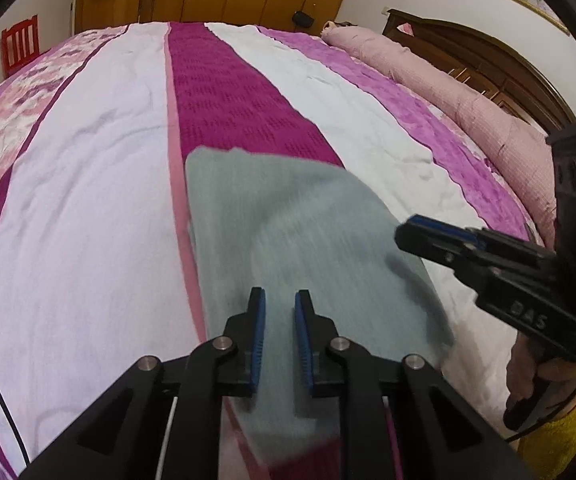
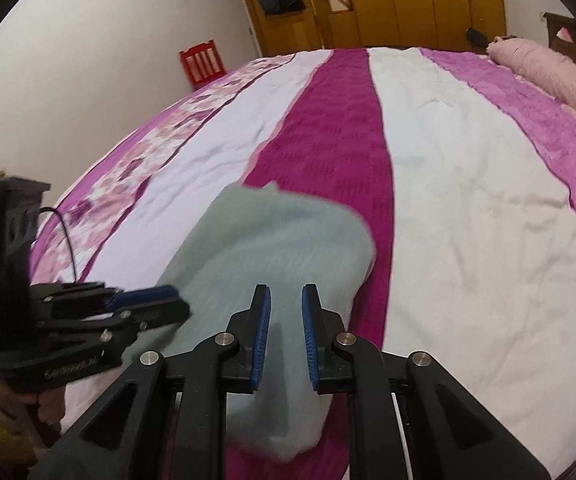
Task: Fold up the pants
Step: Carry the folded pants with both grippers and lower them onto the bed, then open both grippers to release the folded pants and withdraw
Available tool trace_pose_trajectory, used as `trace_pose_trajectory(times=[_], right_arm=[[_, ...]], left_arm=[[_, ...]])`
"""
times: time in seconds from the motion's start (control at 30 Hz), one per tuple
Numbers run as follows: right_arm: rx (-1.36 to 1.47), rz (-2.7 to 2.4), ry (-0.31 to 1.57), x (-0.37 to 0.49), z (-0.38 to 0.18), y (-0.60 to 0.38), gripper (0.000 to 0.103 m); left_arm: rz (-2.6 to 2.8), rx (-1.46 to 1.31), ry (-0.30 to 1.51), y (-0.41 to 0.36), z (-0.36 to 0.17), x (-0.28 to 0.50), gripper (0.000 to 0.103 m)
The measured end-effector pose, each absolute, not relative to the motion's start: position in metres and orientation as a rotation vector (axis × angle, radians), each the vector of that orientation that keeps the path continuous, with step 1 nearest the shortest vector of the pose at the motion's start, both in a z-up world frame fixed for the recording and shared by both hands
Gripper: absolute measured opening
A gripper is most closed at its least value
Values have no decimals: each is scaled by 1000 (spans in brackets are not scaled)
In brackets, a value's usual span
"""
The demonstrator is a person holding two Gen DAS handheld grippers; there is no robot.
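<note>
The grey-green pants (image 1: 295, 232) lie folded flat on the striped bedspread (image 1: 88, 200), over its magenta middle stripe. They also show in the right wrist view (image 2: 280, 248). My left gripper (image 1: 280, 304) hovers over the near end of the pants with its jaws apart and nothing between them. My right gripper (image 2: 286, 300) is also open and empty above the pants. The right gripper appears at the right of the left wrist view (image 1: 415, 236), and the left gripper at the left of the right wrist view (image 2: 168, 300).
A rolled pink quilt (image 1: 467, 96) lies along the bed's right side by the dark wooden headboard (image 1: 487, 52). A wooden wardrobe (image 2: 407, 0) stands beyond the bed. A red chair (image 2: 202, 64) stands at the far left wall.
</note>
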State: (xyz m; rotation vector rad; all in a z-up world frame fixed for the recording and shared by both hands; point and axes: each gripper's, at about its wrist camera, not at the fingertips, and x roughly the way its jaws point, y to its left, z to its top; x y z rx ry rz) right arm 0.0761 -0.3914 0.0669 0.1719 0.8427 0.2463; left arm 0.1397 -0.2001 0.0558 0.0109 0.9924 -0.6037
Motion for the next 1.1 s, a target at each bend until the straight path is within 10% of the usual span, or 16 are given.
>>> trace_pose_trajectory(times=[0.6, 1.1], right_arm=[[240, 227, 931, 16, 30, -390, 17], [212, 130, 951, -24, 37, -404, 36]], left_arm=[[-564, 37, 1012, -176, 40, 87, 16], [-465, 65, 1019, -159, 43, 56, 67]])
